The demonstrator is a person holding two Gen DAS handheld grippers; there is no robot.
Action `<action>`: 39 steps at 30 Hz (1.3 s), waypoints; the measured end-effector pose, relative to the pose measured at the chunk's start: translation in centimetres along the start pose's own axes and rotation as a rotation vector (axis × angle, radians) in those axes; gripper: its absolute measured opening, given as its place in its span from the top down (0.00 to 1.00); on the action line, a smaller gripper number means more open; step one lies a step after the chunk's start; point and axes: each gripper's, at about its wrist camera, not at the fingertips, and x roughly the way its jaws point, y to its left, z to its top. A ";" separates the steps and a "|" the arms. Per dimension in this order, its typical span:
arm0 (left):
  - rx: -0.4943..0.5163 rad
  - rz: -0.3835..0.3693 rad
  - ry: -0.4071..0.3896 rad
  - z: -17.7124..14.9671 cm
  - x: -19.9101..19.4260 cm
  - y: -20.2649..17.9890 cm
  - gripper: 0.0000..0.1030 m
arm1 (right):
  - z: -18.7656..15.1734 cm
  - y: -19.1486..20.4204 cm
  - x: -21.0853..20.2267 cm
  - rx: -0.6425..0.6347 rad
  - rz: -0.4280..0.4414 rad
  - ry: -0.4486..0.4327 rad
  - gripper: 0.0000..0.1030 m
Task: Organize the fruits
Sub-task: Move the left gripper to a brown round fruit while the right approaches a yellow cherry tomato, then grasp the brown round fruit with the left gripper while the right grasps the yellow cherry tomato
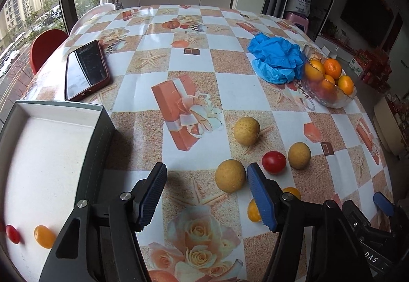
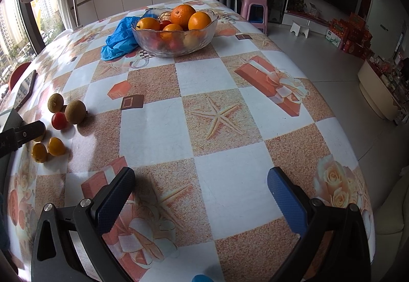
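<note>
In the left wrist view, three yellow-brown round fruits (image 1: 230,175) (image 1: 246,130) (image 1: 299,155) and a red cherry tomato (image 1: 273,162) lie on the tablecloth, with small yellow tomatoes (image 1: 253,210) behind the right finger. An open box (image 1: 102,133) at the left holds a red tomato (image 1: 12,234) and a yellow tomato (image 1: 44,236). My left gripper (image 1: 204,195) is open and empty, just left of the nearest brown fruit. My right gripper (image 2: 202,192) is open and empty over bare tablecloth. The loose fruits (image 2: 74,111) lie to its far left.
A glass bowl (image 2: 202,37) of oranges stands at the back of the table, next to a crumpled blue plastic glove (image 1: 277,58). A phone (image 1: 85,69) lies behind the box. The table edge drops to the floor at the right. A red chair (image 1: 44,45) stands beyond the table.
</note>
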 end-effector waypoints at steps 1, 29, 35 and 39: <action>0.023 -0.001 0.008 -0.1 0.2 -0.6 0.34 | 0.0 0.0 0.0 -0.003 0.003 0.001 0.00; -0.057 -0.043 -0.156 -3.8 -6.5 2.8 0.75 | 1.2 13.4 -0.1 -0.400 0.302 -0.043 0.73; -0.071 -0.047 -0.208 -4.8 -9.1 4.0 0.75 | 1.3 13.4 -0.2 -0.388 0.328 -0.030 0.82; -0.083 -0.026 -0.252 -5.6 -11.1 5.5 0.75 | 1.5 13.6 -0.2 -0.397 0.334 -0.017 0.80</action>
